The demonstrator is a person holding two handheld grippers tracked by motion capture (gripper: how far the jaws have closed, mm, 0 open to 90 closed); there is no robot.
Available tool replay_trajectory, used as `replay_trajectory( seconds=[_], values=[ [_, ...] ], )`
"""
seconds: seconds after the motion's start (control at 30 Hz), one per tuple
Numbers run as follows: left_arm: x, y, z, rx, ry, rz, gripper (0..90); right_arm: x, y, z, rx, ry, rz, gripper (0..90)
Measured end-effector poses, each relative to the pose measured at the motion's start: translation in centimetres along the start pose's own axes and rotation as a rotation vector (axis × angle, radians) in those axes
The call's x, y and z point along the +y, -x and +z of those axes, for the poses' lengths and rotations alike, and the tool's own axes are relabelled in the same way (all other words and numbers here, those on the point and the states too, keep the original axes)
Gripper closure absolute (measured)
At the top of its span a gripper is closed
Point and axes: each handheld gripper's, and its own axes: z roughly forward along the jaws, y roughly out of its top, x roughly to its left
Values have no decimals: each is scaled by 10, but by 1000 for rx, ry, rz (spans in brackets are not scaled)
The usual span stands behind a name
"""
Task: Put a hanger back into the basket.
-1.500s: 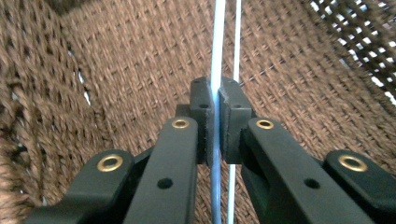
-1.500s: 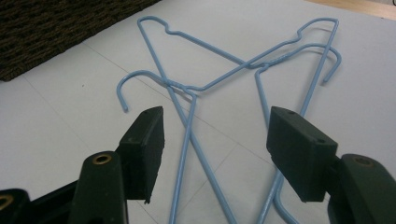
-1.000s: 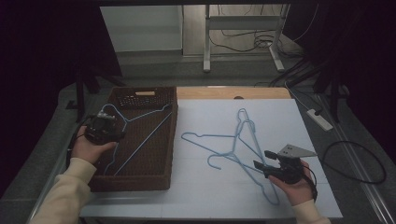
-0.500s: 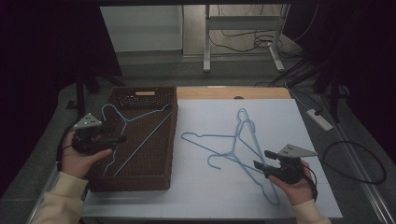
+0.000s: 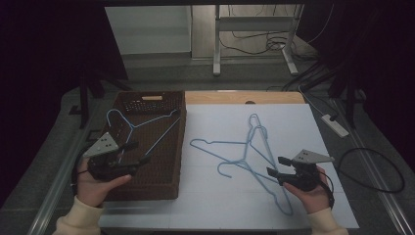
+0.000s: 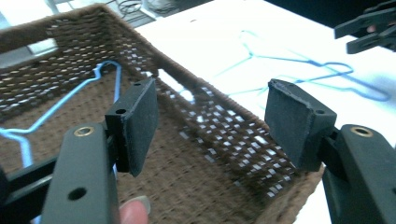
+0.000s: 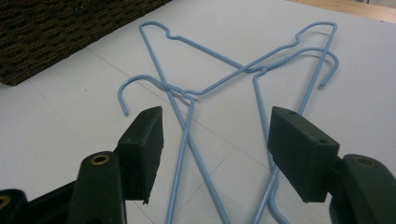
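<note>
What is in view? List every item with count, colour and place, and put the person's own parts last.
Basket: one, dark brown woven, on the left of the table.
Hanger in basket: one, light blue wire, lying inside the basket.
Hangers on mat: two, light blue wire, crossed over each other on the mat, right of the basket.
Mat: one, white, covering most of the table.
Table: one, bare wood strip showing behind the mat.
Power strip: one, white, on the floor to the right.
Cables: several, black, on the floor right and behind.
Left gripper: black, open, over the basket's left side.
Right gripper: black, open, by the crossed hangers.
Hands: two, cream sleeves, at the bottom edge.
</note>
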Motion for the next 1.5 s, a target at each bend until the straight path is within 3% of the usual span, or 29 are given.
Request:
replay_trajectory(
  seconds=[0.2,0.27,0.37,0.47,1.2,1.5],
  values=[
    [-5,12,17,-32,-4,-27,348,1,-1,1,18,-6,-9,367],
    [-6,16,23,-17,-15,-11,349,1,-1,1,23,-10,-12,367],
    [-7,20,30,-27,-20,1,348,1,-4,2,35,-16,-27,366],
    [-9,20,31,-39,5,-19,349,2,-4,3,43,-22,-35,365],
    [-13,27,33,-44,16,-19,350,3,-3,-7,11,-41,-49,371],
    [-14,29,39,-53,-4,-9,347,-4,-3,-13,9,-145,-22,415]
  ],
)
